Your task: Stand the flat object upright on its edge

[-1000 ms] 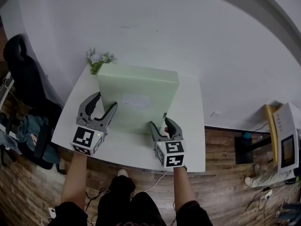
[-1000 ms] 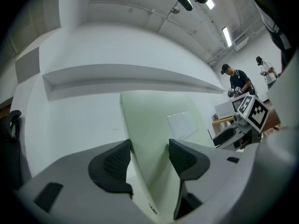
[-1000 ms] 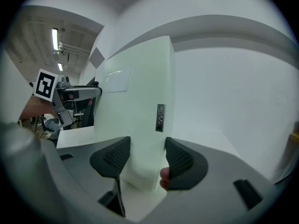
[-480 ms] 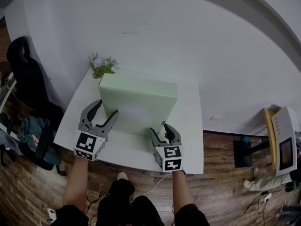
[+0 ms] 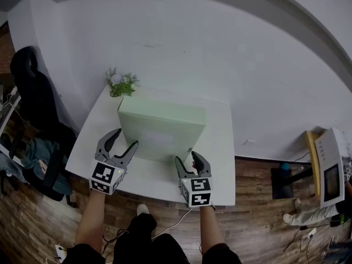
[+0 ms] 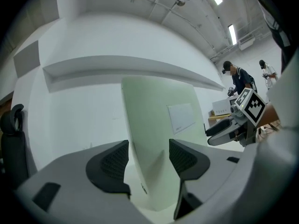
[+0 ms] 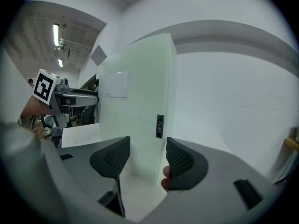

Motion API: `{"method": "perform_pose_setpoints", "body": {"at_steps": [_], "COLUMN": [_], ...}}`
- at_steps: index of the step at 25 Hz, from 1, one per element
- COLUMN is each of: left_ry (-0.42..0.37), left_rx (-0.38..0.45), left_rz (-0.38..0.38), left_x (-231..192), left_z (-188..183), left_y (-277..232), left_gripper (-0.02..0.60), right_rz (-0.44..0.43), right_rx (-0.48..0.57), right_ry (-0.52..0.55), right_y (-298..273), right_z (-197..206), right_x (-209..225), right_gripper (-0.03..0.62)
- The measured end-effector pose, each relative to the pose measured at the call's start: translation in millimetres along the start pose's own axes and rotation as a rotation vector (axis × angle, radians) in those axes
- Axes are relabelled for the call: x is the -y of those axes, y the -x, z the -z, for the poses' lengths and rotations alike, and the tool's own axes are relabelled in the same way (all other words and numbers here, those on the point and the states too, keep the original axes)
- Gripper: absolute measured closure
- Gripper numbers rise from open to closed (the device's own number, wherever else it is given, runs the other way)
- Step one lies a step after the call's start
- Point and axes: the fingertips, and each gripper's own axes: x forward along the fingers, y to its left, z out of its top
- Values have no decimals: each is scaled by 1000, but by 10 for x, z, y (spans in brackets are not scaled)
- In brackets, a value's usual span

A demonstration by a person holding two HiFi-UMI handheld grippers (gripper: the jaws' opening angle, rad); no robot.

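Jaws of left hand-held gripper (image 5: 125, 137): apart, astride lower left edge of box (image 5: 159, 131). Jaws of right hand-held gripper (image 5: 187, 157): apart, astride its lower right corner. Box: pale green, flat, upright on its edge on white desk (image 5: 220, 147). Plant (image 5: 121, 83): at desk's far left corner.

White table (image 5: 221, 147), small flowering plant (image 5: 122, 83) at its far corner, black chair (image 5: 27, 87), wooden floor (image 5: 258, 219)

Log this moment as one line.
green box: on edge on table | left gripper: open, straddling left corner | right gripper: open, straddling right corner
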Motion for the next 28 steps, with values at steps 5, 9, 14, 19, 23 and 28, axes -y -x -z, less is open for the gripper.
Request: {"method": "perform_pose_setpoints", "body": {"at_steps": [5, 9, 14, 19, 23, 28], "left_ry": [40, 66, 103, 111, 115, 101], "left_rx": [-22, -28, -41, -33, -22, 0], "left_rz": [-10, -38, -52, -72, -89, -103], "left_x": [-12, -6, 94, 220, 315, 485], "left_z": [-46, -165, -338, -625, -869, -1162], "left_y": [128, 282, 535, 839, 1063, 1282], "left_gripper": [313, 313, 347, 418, 467, 519], "right_rz": [8, 15, 41, 72, 88, 108], "right_rx": [-10, -1, 17, 50, 73, 102], "right_ry": [-31, -55, -94, -123, -126, -129], "right_y": [170, 369, 678, 1064, 1391, 1768], "right_z": [-88, -211, -372, -616, -799, -948], "right_x": [-25, -11, 20, 20, 6, 22], "right_gripper": [339, 339, 370, 437, 491, 546]}}
